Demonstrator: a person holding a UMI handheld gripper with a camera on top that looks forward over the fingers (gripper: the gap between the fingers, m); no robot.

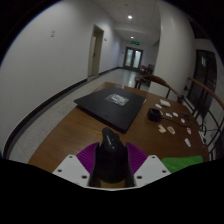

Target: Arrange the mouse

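My gripper point(109, 165) is shut on a black mouse point(108, 153), which stands upright between the purple pads point(88, 157), well above the wooden table point(75, 130). A large black mouse mat point(118, 104) lies on the table beyond the fingers, with a white label point(119, 98) near its middle. The mouse hides the gap between the pads.
A small dark object point(154, 114) and several white cards point(178, 120) lie on the table to the right of the mat. A green patch point(183, 163) shows near the right finger. Chairs point(160, 88) stand at the table's far right. A corridor with doors runs beyond.
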